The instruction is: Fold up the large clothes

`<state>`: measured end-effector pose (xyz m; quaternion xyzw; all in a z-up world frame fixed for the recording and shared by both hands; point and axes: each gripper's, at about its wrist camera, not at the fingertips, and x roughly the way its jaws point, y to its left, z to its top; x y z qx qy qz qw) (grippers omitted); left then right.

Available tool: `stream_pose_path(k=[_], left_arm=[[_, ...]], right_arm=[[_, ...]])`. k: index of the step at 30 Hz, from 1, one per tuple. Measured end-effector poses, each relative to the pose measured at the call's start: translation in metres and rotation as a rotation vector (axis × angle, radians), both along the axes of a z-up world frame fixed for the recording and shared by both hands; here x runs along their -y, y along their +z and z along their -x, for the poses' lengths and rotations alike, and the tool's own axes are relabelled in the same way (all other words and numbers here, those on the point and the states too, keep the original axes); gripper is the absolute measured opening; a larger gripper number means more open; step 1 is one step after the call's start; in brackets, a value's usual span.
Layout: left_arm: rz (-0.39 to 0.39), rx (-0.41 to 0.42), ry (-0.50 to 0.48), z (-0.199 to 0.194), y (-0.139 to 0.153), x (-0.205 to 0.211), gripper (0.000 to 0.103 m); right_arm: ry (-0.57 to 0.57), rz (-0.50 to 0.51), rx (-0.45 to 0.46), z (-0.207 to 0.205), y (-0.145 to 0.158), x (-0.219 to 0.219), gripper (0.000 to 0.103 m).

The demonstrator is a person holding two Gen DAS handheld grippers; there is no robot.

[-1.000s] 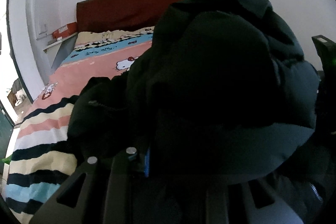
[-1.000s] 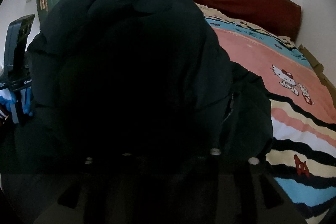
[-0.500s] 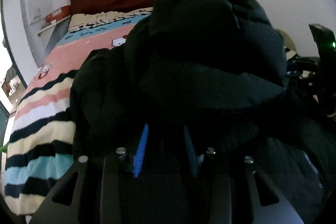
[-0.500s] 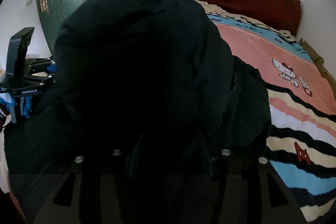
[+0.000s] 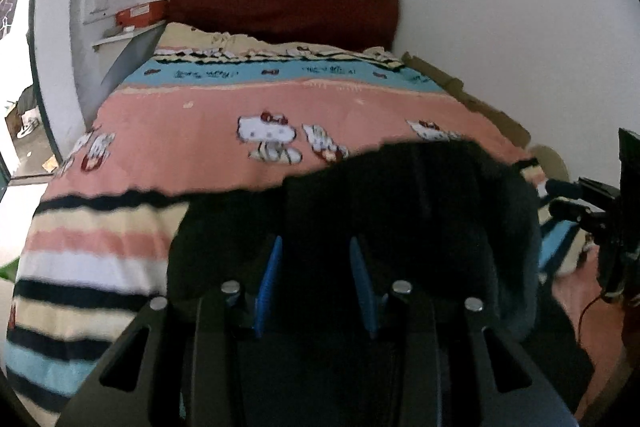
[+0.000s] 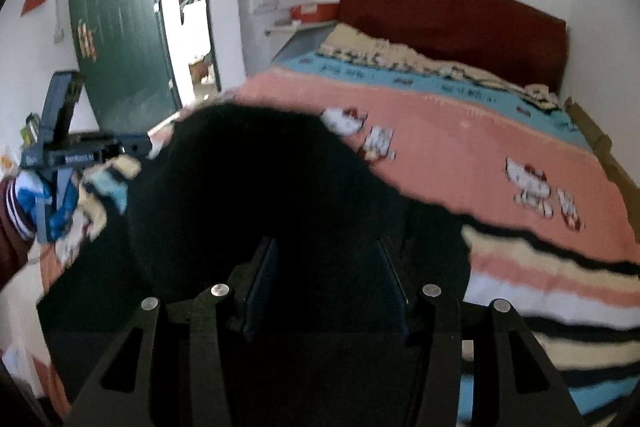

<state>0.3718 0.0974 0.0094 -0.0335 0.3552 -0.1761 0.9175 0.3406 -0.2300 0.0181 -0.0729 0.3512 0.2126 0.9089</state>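
Here we have the black coat (image 5: 400,219) lying in a low heap on the bed (image 5: 200,139), at the near end where the striped part of the cover begins, with both tools over it. Our left tool (image 5: 314,267) stands wide: its blue pads (image 5: 268,279) are well apart and nothing lies pinched between them, only dark cloth below. Our right tool (image 6: 326,271) is spread just as wide over the same heap, and its pads (image 6: 262,283) grip nothing that we can make out. Each tool shows at the edge of the other's view, so we flank the coat from both sides.

We judge that one fold has just been laid down and let go, and that the coat is bundled rather than flat. How neat the fold is we cannot tell; the cloth is too dark to show seams, sleeves or hem.

Next we need to find a fresh edge. That calls for lowering each tool to the outer rim of the heap, closing on a single layer rather than on the whole padded bulk, and then drawing it over evenly with both sides together. The cloth looks thick and springy, so a shallow pinch may slip.
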Motion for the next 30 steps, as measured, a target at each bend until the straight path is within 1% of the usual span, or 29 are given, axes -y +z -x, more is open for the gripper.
stream_pose_path(k=[3,7,8,10,11,13,14,17,19,20,22,25,28,30], left_arm=[[0.039,-0.018,-0.005,-0.034,0.011,0.014,0.034],[0.070,-0.051,-0.027,-0.074,0.015,0.036,0.034],[0.068,-0.068,-0.047,-0.085,0.013,0.045,0.034],[0.039,-0.091,-0.064,-0.095,0.007,0.058,0.034],[0.024,-0.102,-0.075,-0.099,0.001,0.066,0.034],[0.021,-0.117,-0.088,-0.098,-0.011,0.073,0.034],[0.024,-0.127,-0.095,-0.096,-0.020,0.075,0.034],[-0.002,-0.160,-0.108,-0.087,-0.052,0.078,0.036],[-0.010,-0.161,-0.112,-0.077,-0.067,0.080,0.037],[-0.018,-0.148,-0.120,-0.067,-0.074,0.080,0.039],[-0.047,-0.121,-0.137,-0.053,-0.080,0.083,0.041],[-0.122,-0.085,-0.168,-0.028,-0.087,0.087,0.043],[-0.147,-0.075,-0.180,-0.013,-0.089,0.088,0.045],[-0.149,-0.067,-0.185,-0.004,-0.092,0.088,0.045]], right_arm=[[-0.021,-0.019,0.016,-0.040,0.013,-0.008,0.055],[-0.044,-0.069,-0.009,-0.092,0.018,-0.025,0.056],[-0.047,-0.086,-0.024,-0.103,0.016,-0.029,0.056],[-0.049,-0.104,-0.066,-0.123,0.008,-0.039,0.056],[-0.050,-0.099,-0.087,-0.131,0.001,-0.044,0.056],[-0.044,-0.081,-0.127,-0.139,-0.013,-0.052,0.056],[-0.039,-0.067,-0.141,-0.139,-0.022,-0.056,0.056],[-0.018,-0.026,-0.181,-0.133,-0.049,-0.060,0.055],[-0.005,-0.001,-0.204,-0.127,-0.065,-0.060,0.056],[0.005,0.006,-0.210,-0.121,-0.073,-0.059,0.056],[0.023,-0.003,-0.215,-0.108,-0.083,-0.055,0.056],[0.059,0.000,-0.209,-0.085,-0.086,-0.048,0.057],[0.093,0.031,-0.210,-0.060,-0.086,-0.045,0.058],[0.108,0.054,-0.211,-0.046,-0.088,-0.045,0.059]])
